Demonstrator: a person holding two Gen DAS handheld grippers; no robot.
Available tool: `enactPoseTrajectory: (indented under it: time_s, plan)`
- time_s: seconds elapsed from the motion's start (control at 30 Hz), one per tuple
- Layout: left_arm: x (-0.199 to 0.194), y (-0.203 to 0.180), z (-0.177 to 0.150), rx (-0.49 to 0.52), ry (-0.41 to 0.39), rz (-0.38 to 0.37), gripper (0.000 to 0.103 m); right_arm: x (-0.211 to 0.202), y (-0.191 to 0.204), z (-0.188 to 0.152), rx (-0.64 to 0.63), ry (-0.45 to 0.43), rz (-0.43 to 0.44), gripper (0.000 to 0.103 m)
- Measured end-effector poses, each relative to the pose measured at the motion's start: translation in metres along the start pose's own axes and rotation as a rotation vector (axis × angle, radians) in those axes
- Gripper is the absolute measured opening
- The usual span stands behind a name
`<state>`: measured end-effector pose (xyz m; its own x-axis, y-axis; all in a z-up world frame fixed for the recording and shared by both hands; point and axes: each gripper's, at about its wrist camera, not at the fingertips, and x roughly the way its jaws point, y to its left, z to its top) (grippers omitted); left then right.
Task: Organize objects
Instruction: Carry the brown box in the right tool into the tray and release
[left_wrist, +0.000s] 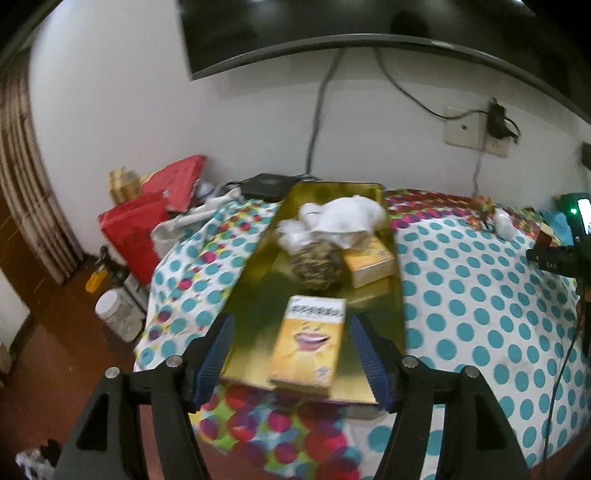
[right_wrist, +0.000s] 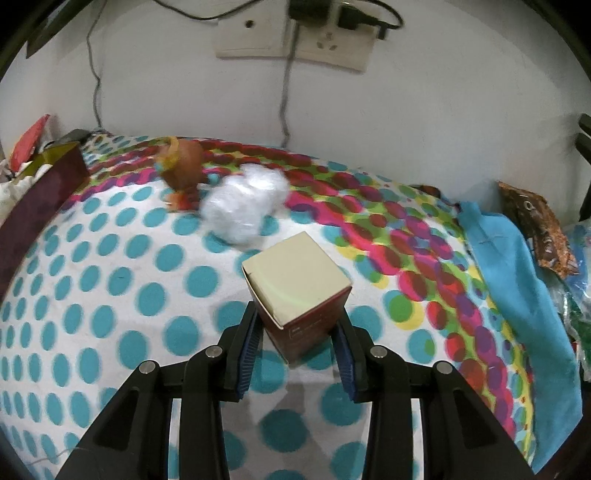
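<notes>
Left wrist: gold tray (left_wrist: 255, 273) with yellow box (left_wrist: 308, 343).

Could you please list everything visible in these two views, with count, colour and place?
tray: one, gold, on the spotted cloth
yellow box: two, yellow, in the tray, one near, one farther
white cloth: one, white, far end of tray
speckled ball: one, brown-yellow, mid tray
small carton: one, dark red with cream top, in the right gripper
white wad: one, white, on the cloth
brown toy: one, brown, behind the wad
left gripper: black, open
right gripper: black, shut on carton
</notes>
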<state>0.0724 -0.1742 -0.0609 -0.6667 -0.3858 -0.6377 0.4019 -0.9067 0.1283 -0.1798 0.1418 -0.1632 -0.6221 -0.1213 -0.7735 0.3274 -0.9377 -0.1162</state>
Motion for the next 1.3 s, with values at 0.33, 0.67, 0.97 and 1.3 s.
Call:
enactPoseTrajectory:
  time_s: [0.33, 0.67, 0.97, 1.3]
  plan:
    - [-0.002, 0.040, -0.017, -0.098, 0.015, 0.008, 0.068, -0.068, 0.123, 0.046, -0.107, -0.131, 0.305, 0.036]
    - [-0.008, 0.059, -0.030, -0.113, -0.031, 0.014, 0.068, -0.112, 0.260, 0.049, -0.282, -0.142, 0.542, 0.036]
    - [0.000, 0.072, -0.037, -0.156, -0.026, -0.003, 0.068, -0.093, 0.287, 0.037, -0.347, -0.055, 0.486, 0.037]
    - [-0.003, 0.074, -0.037, -0.169, -0.034, -0.012, 0.068, -0.103, 0.283, 0.033, -0.329, -0.104, 0.458, 0.065]
